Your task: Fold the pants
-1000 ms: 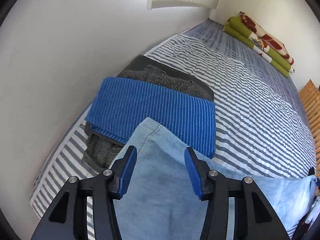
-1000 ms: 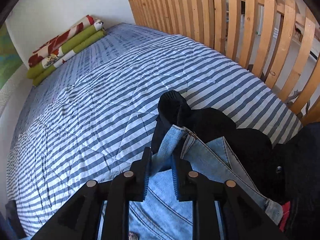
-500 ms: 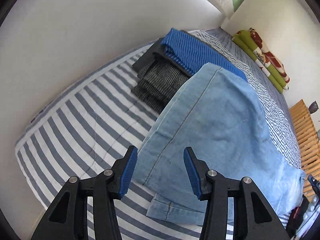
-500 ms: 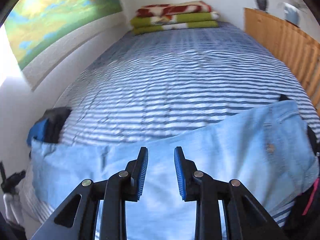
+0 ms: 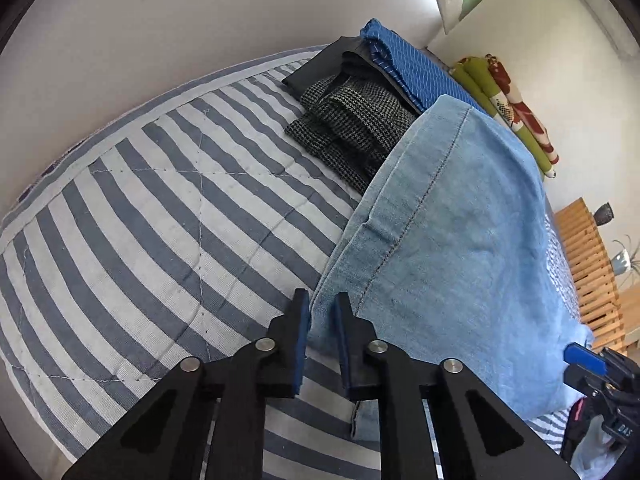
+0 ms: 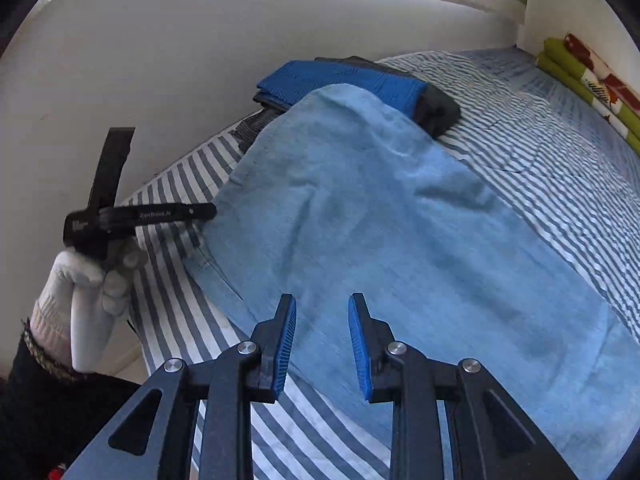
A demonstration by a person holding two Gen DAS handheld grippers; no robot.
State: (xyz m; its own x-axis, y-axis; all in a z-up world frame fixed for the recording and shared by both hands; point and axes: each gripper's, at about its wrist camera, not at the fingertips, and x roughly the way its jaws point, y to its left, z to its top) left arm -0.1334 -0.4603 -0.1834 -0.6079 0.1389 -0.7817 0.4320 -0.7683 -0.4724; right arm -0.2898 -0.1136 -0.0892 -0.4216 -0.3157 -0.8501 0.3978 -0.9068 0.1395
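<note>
Light blue jeans (image 5: 460,248) lie folded across the striped bed (image 5: 160,208). Their far end is draped over a pile of folded clothes. My left gripper (image 5: 322,320) is shut on the jeans' near edge, with denim pinched between its blue pads. The right wrist view shows that left gripper (image 6: 208,212) at the jeans' (image 6: 380,220) left edge, held by a white-gloved hand (image 6: 88,280). My right gripper (image 6: 322,312) hovers open over the near part of the jeans with nothing between its fingers.
The pile against the wall holds a blue striped garment (image 5: 408,68), a grey checked one (image 5: 352,132) and black ones. Rolled green and red blankets (image 5: 516,108) lie at the far end. A wooden slatted rail (image 5: 592,276) runs along the bed's right side.
My left gripper has closed on the jeans' edge. My right gripper let go of the waistband a second ago, stayed open and swung round toward the pile.
</note>
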